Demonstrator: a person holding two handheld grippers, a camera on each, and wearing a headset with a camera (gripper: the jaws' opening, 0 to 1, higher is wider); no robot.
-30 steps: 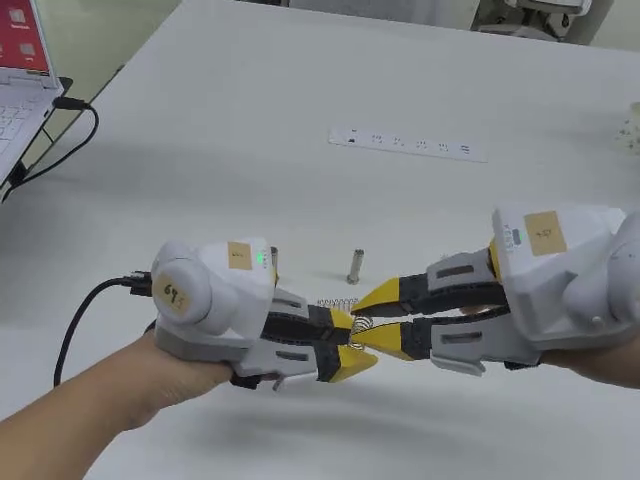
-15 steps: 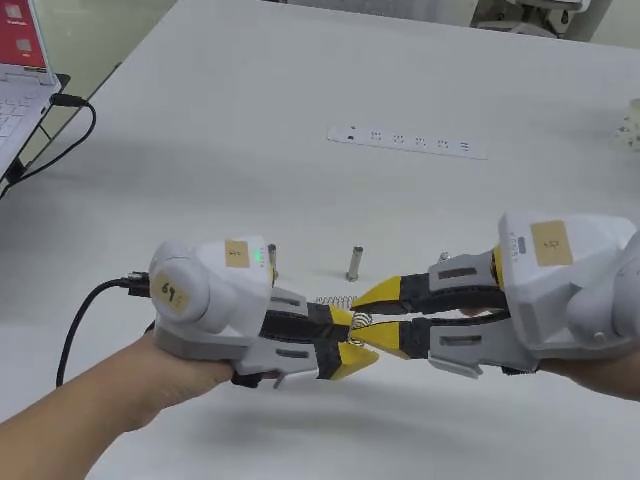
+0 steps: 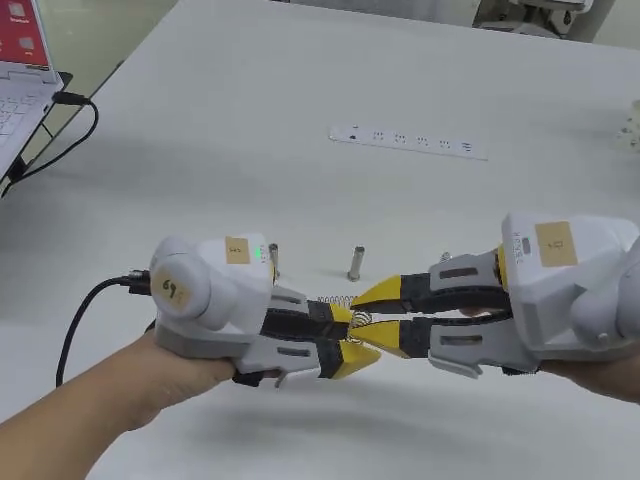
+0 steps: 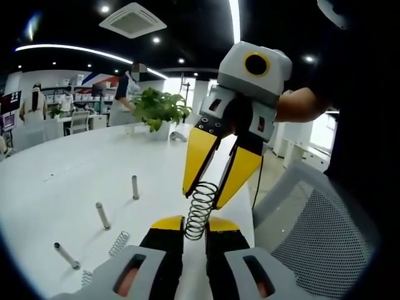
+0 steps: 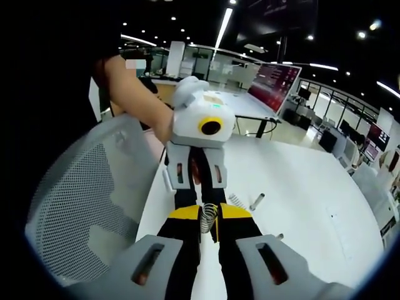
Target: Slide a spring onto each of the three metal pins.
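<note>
Pinching one spring, the left hand-held gripper meets the right hand-held gripper.

Bright even ceiling light, sharp, fisheye-warped edges.

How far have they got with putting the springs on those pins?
Nothing finished yet: all three upright metal pins stand bare. In hand: one coiled wire spring, pinched between the left gripper and right gripper above the white table. To do: that spring plus two loose springs lying beside the pins.
</note>
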